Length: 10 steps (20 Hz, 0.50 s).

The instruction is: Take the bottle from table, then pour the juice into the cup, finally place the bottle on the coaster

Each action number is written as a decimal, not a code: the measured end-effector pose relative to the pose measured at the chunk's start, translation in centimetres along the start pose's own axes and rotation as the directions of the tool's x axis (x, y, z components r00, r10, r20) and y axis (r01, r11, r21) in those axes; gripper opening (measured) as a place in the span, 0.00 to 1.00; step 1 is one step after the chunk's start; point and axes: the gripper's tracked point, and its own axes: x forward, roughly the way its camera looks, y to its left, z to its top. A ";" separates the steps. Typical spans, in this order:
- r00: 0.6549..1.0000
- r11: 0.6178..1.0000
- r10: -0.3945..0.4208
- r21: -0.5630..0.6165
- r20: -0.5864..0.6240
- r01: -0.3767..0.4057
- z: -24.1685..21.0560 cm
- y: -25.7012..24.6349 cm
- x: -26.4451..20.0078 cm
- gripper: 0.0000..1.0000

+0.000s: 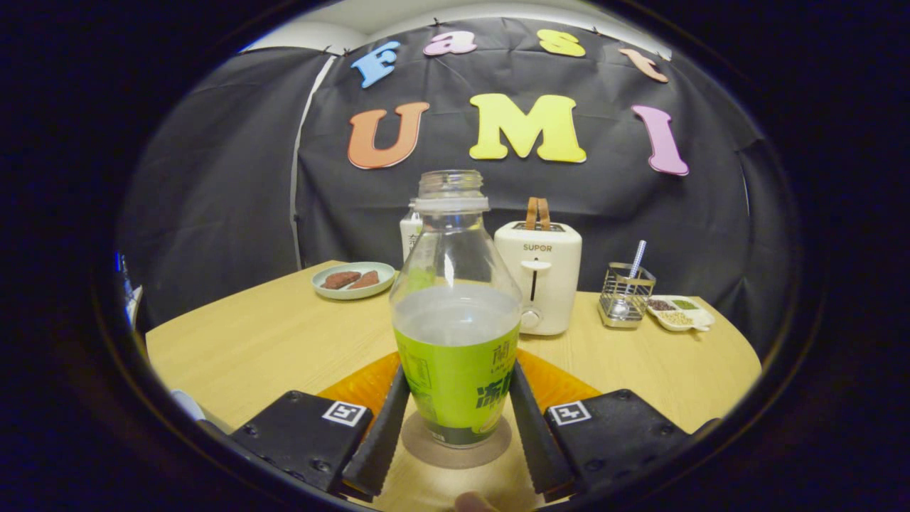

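Bottle point(455, 334), uncapped and part full, stands on the coaster point(455, 449) between our fingers. Left to right: left finger point(379, 434) at the label's edge, bottle, right finger point(534, 437) likewise. Gripper point(456, 430) flanks the bottle; we cannot tell whether the pads press or have let go. Risk, in our judgement: withdrawing with a pad dragging the label would tip the bottle and spill juice toward the toaster point(539, 277).
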 end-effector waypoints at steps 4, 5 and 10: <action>1.000 1.000 -0.001 0.002 0.007 0.001 -0.2 0.1 -0.1 0.81; 1.000 1.000 0.000 0.002 0.008 0.000 -0.3 0.1 -0.1 0.82; 1.000 1.000 -0.022 0.003 0.019 0.022 -0.2 -0.2 -1.0 0.93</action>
